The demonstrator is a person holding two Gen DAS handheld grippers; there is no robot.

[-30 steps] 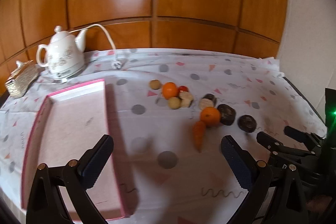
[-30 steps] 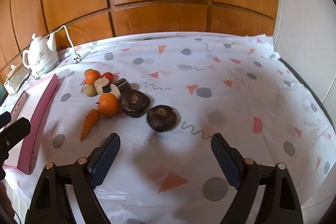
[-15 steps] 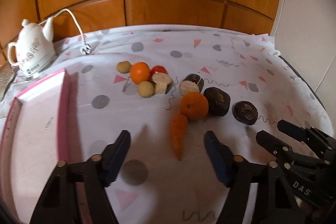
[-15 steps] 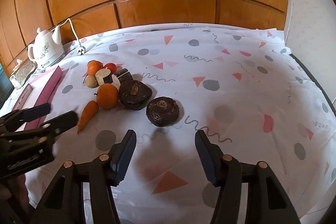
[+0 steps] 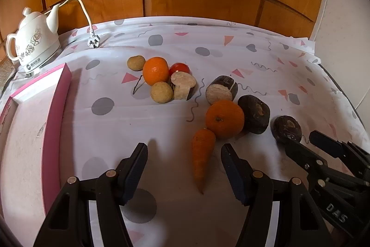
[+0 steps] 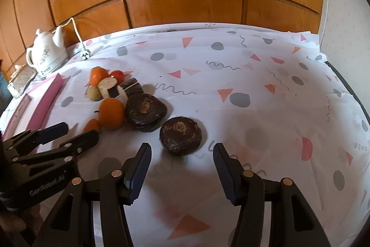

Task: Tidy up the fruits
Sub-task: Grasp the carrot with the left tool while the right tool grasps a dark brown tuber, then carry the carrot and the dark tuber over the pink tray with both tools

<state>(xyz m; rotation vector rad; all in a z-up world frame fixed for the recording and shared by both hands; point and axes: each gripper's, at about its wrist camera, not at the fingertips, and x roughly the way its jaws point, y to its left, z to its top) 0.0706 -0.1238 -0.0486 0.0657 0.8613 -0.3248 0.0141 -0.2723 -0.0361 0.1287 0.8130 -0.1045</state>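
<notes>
Your carrot (image 5: 202, 155) lies low and centre in the left view, its tip between your left gripper (image 5: 184, 160) fingers, which gape wide and touch nothing. The dark round fruit (image 6: 180, 136) sits just beyond your right gripper (image 6: 182, 160), equally wide. The pink tray (image 5: 56, 112) runs along the left edge.

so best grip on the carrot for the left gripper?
Grip the carrot across its thick upper half, coming straight down from above. It lies flat, tip toward the camera, already between the open left gripper fingers. Its top touches the near orange, so stay below that end.
</notes>
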